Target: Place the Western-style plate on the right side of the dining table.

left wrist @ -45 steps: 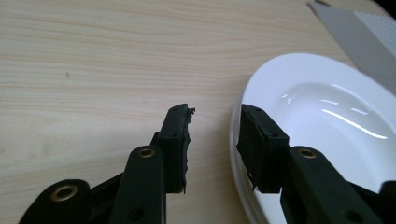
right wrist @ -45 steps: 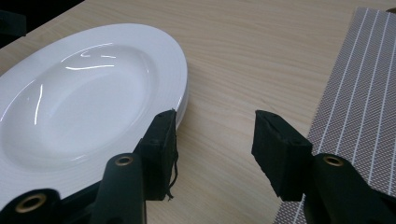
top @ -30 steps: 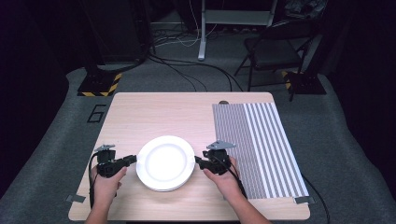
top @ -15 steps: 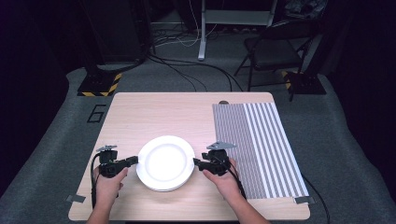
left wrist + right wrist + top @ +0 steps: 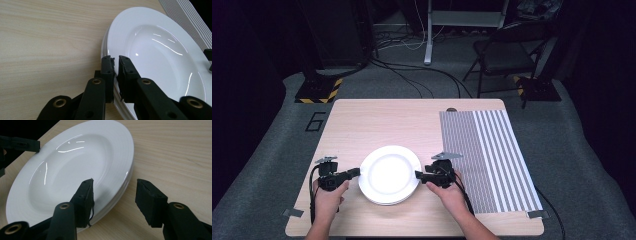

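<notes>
Both forearms reach in from the near edge of the wooden table (image 5: pixel 362 120), each hand wrapped round its tool and pointed inward at the stack of white plates (image 5: pixel 389 174) sitting between them on the bare wood. The left gripper (image 5: pixel 353 173) lies low and level with its jaws pinched shut on the rim of the top plate (image 5: pixel 160 50), while the right gripper (image 5: pixel 419 175) has its jaws spread wide, straddling the opposite rim. Beyond the right hand (image 5: pixel 447 192), a grey-and-white striped mat (image 5: pixel 492 155) covers the table's right side.
</notes>
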`<state>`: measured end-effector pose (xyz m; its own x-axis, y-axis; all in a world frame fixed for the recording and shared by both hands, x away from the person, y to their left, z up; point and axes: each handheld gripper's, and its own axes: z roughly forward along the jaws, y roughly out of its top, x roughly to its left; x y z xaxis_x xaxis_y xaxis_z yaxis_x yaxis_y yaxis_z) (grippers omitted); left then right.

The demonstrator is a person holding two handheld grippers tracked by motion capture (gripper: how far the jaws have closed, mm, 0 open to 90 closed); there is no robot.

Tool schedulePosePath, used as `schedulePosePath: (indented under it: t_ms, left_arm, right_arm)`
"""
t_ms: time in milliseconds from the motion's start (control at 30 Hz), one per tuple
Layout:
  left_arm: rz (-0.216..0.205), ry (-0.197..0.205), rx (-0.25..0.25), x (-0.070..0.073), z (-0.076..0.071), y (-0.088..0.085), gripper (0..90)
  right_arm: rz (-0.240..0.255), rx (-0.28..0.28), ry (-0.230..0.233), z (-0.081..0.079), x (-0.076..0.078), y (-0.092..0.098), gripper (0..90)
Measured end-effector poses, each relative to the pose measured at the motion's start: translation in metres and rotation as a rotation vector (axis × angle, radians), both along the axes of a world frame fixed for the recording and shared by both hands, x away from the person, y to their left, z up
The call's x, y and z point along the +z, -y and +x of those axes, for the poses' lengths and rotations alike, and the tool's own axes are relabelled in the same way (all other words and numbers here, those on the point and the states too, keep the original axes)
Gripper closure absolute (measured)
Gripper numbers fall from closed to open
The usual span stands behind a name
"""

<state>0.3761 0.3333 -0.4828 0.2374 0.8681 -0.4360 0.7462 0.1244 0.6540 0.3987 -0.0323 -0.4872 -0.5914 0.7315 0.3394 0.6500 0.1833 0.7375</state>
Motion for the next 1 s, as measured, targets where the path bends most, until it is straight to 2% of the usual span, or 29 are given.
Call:
schedulePosePath:
  t_ms: [167,267,400,500,600,700,767,900,933,1000]
  left_arm:
    - [0.002,0.004,0.006,0.000,-0.001,0.001,82.7]
    - [-0.014,0.003,0.013,-0.001,-0.001,0.002,82.8]
    - [-0.016,0.002,0.007,-0.002,-0.001,0.001,82.7]
    - [-0.016,-0.006,0.001,-0.001,-0.001,0.001,83.0]
    - [-0.010,0.003,-0.002,-0.002,-0.001,0.001,83.2]
    - [-0.011,-0.003,-0.009,-0.002,-0.001,0.001,84.0]
    - [-0.028,-0.007,-0.005,-0.002,0.000,0.003,85.3]
    - [-0.021,-0.010,-0.021,-0.004,0.001,0.007,88.9]
    - [-0.042,-0.010,-0.018,-0.005,0.001,0.008,89.0]
    - [-0.082,-0.021,-0.062,-0.008,0.003,0.013,89.7]
  right_arm:
    - [-0.005,0.011,-0.012,-0.001,-0.004,-0.007,46.7]
    - [0.011,0.025,-0.031,-0.001,-0.007,-0.012,45.4]
    - [0.006,0.012,-0.033,-0.002,-0.006,-0.014,45.6]
    - [0.023,0.001,-0.029,-0.004,-0.004,-0.014,45.5]
    - [0.026,-0.003,-0.037,-0.004,-0.003,-0.014,45.6]
    - [0.063,-0.013,-0.064,-0.004,-0.002,-0.011,46.6]
    - [0.077,-0.020,-0.062,-0.003,-0.001,-0.009,47.2]
    - [0.123,-0.036,-0.055,-0.002,0.005,-0.003,50.2]
    - [0.127,-0.039,-0.049,-0.002,0.006,-0.001,50.3]
    - [0.128,-0.039,-0.050,-0.002,0.008,-0.001,50.7]
